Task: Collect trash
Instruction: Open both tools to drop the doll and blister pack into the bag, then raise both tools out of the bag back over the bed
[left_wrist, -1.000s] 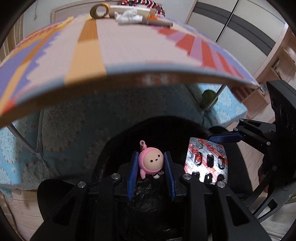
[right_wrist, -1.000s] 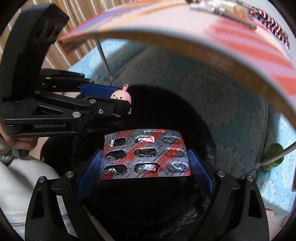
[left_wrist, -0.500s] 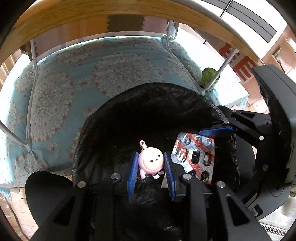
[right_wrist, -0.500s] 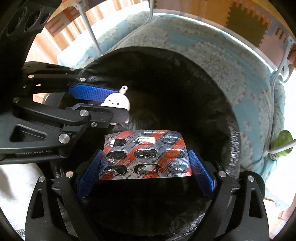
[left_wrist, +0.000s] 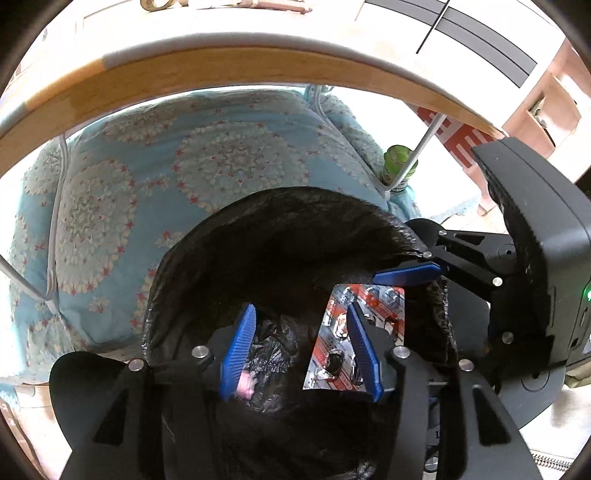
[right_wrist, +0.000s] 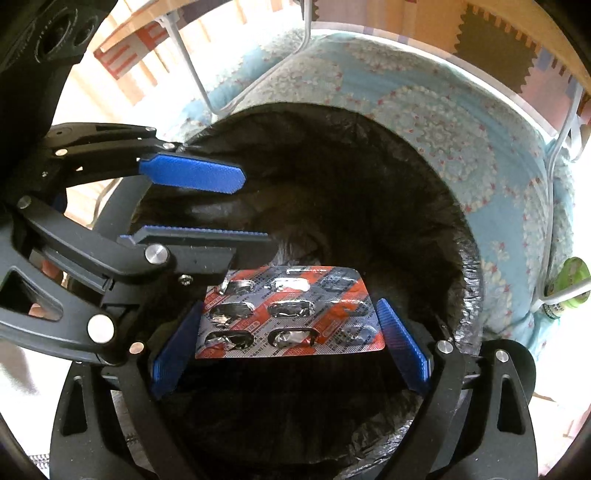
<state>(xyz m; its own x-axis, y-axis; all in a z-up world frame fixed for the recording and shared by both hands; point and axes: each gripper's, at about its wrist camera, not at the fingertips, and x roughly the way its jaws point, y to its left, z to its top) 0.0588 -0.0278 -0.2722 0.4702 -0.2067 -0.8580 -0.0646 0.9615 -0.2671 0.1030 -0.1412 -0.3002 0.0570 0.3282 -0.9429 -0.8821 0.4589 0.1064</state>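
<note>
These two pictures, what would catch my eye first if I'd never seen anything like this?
Probably the silver-and-red blister pack, its pockets mostly popped, clamped between the blue fingers of the right gripper right over a black bin bag. Beside it the left gripper is opening with nothing between its fingers, and a small pink toy shows blurred just below them inside the bag. Behind lies a pale blue flowered cushion.

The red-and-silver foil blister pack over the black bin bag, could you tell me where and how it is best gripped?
Across its two short edges, from the near long side: the red-and-silver foil blister pack is flat, thin and stiff, as the right gripper pinches it now.
</note>
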